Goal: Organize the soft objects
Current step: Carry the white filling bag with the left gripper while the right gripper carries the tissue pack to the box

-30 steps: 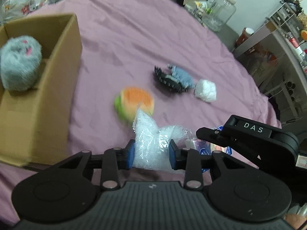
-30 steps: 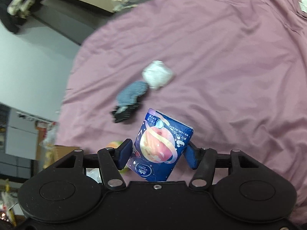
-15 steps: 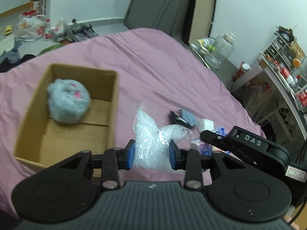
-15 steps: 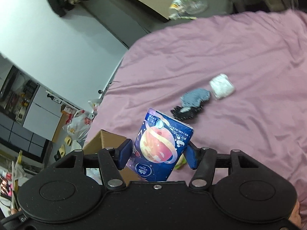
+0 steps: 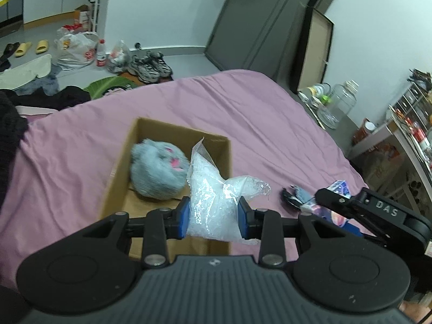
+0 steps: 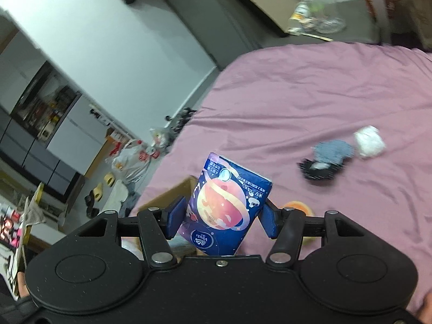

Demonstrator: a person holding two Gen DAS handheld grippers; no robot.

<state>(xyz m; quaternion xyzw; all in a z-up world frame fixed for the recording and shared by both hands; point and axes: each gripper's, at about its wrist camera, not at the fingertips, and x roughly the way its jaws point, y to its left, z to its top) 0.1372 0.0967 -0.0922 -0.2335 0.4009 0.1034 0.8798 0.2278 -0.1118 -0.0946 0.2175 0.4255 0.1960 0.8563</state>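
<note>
My left gripper (image 5: 214,217) is shut on a clear plastic bag of white filling (image 5: 213,194), held over the near right corner of an open cardboard box (image 5: 118,186). A fluffy grey plush ball (image 5: 158,172) lies inside the box. My right gripper (image 6: 221,220) is shut on a blue tissue pack (image 6: 224,208) printed with an orange planet; in the left wrist view that gripper (image 5: 332,205) sits at the right. On the purple bed sheet (image 6: 310,89) lie a blue and black cloth bundle (image 6: 325,159), a white wad (image 6: 369,141) and an orange soft toy (image 6: 298,206), mostly hidden behind the finger.
The bed ends at the far side, where shoes (image 5: 149,66), plastic bags (image 5: 74,50) and slippers (image 5: 29,47) litter the floor. A glass jar (image 5: 341,101) and a shelf (image 5: 410,124) stand to the right of the bed. Dark clothing (image 5: 10,135) lies at the left edge.
Both grippers have risen and swung toward the box with their loads still held. The box has shifted from the left edge toward the middle of the left wrist view, and the right wrist view has rolled.
</note>
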